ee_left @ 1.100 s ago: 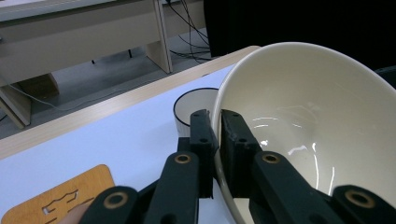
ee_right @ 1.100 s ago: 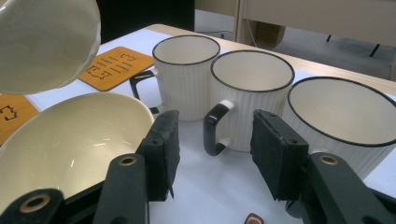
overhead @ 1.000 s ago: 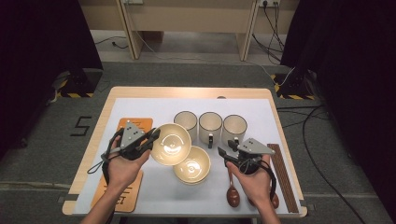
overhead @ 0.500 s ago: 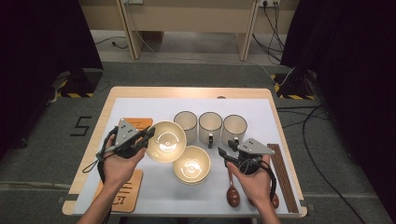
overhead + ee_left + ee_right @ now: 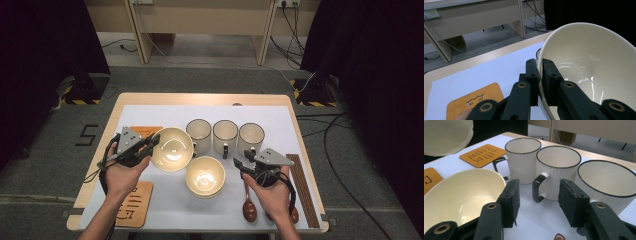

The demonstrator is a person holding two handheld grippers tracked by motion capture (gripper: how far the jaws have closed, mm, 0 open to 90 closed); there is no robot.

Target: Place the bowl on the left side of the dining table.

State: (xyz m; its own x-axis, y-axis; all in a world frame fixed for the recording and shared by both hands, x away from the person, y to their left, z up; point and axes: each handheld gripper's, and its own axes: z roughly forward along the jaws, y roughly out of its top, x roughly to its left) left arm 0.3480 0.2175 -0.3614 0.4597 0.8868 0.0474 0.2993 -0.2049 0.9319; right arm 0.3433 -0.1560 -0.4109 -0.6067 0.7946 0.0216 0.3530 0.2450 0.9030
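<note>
Left gripper (image 5: 151, 142): its jaws are clenching the near rim of a cream glazed ceramic bowl (image 5: 172, 148), one pad inside the wall and one outside, as the left gripper view is showing.
Held bowl, place: it is hanging tilted above the white sheet, toward the desk's (image 5: 200, 98) left edge, just left of the row of mugs and beside an orange wooden coaster (image 5: 145, 131).
Right gripper (image 5: 242, 164): its jaws are standing released with nothing between the pads, hovering near the desk's front right corner and pointing at the middle mug's handle.
Risk, slip: the grip is taking only a thin strip of rim; the glazed wall is likely to be sliding or pivoting between the pads if the wrist is turning.
Risk, collision: the tilted bowl is hanging close to the left white ribbed mug with a black rim (image 5: 198, 135); a swing toward it could be knocking mug against mug.
Risk, stacking: lowering off-centre onto the second cream ceramic bowl (image 5: 205, 175) could be chipping either rim.
Containers, contents: both bowls are showing bare insides; the left mug, middle mug (image 5: 225, 136) and right mug (image 5: 250, 138) are appearing empty.
Other items: two brown wooden spoons (image 5: 249, 209) and dark chopsticks (image 5: 303, 187) are lying along the desk's right edge.
</note>
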